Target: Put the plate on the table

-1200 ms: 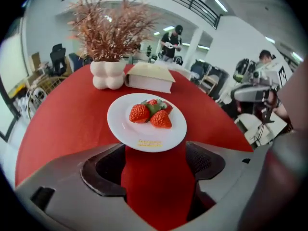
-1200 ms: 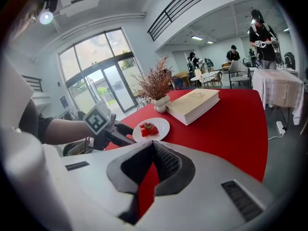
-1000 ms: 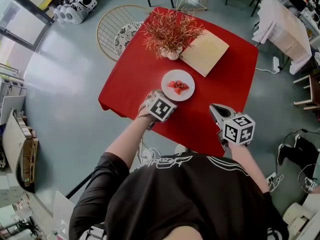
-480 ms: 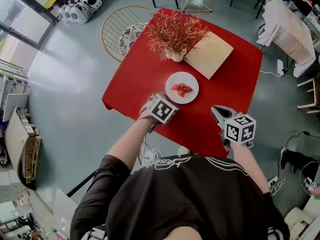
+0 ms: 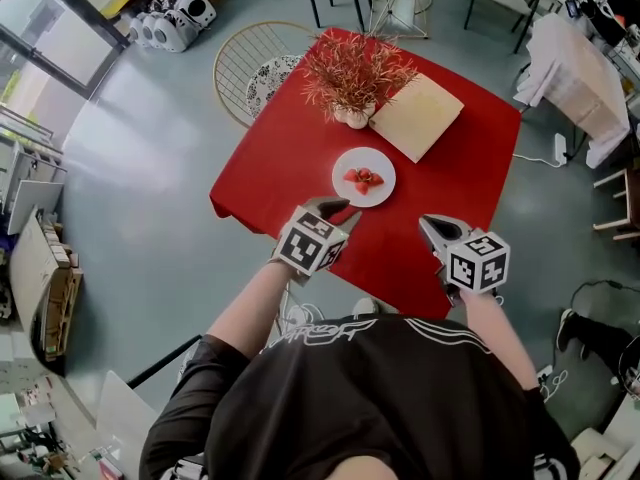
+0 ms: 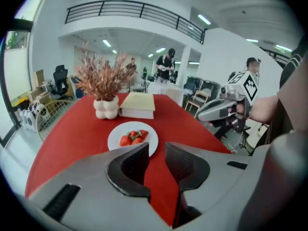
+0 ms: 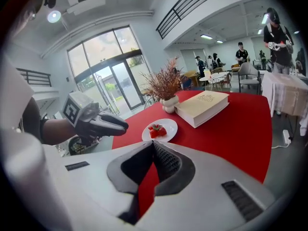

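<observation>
Holding strawberries [image 5: 362, 178], plate [image 5: 383, 167] on table [image 5: 290, 158]; left gripper [image 5: 337, 208] jaws just closing (empty, slightly apart); right gripper [image 5: 428, 224] jaws clenched.

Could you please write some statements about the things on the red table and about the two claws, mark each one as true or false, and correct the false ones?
1. The plate carries strawberries and lies on the red table. True.
2. The left claw grips the plate. False: its jaws have just been closing, but a gap remains with nothing between them, and the plate lies on the table beyond it.
3. The book lies beside the vase that holds the dried plant. True.
4. The right claw is wide open. False: its jaws are together and hold nothing.
</observation>
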`<action>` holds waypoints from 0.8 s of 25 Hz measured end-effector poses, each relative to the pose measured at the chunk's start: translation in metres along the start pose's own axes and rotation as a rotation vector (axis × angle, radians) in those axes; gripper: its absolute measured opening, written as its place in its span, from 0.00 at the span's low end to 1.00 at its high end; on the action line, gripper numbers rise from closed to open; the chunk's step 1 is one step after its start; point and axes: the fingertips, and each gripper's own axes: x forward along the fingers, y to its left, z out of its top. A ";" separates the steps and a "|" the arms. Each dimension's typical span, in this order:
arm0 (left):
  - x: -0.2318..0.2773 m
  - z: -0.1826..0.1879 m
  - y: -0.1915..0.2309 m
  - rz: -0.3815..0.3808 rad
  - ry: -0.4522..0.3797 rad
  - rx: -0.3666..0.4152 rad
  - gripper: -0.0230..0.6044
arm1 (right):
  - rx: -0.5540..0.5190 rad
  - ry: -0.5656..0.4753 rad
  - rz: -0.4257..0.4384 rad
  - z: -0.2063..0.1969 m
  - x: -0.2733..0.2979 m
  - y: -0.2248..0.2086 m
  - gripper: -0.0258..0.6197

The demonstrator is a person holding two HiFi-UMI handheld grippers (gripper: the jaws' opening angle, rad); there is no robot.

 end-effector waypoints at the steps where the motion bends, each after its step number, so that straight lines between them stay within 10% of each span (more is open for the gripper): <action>1: -0.007 0.006 -0.010 0.005 -0.030 0.018 0.19 | -0.020 -0.004 0.002 0.002 -0.005 0.003 0.05; 9: -0.077 0.063 -0.095 -0.034 -0.328 -0.112 0.05 | -0.137 -0.086 0.073 0.015 -0.064 0.052 0.05; 20: -0.117 0.053 -0.244 -0.011 -0.406 -0.103 0.05 | -0.223 -0.150 0.069 -0.029 -0.190 0.096 0.05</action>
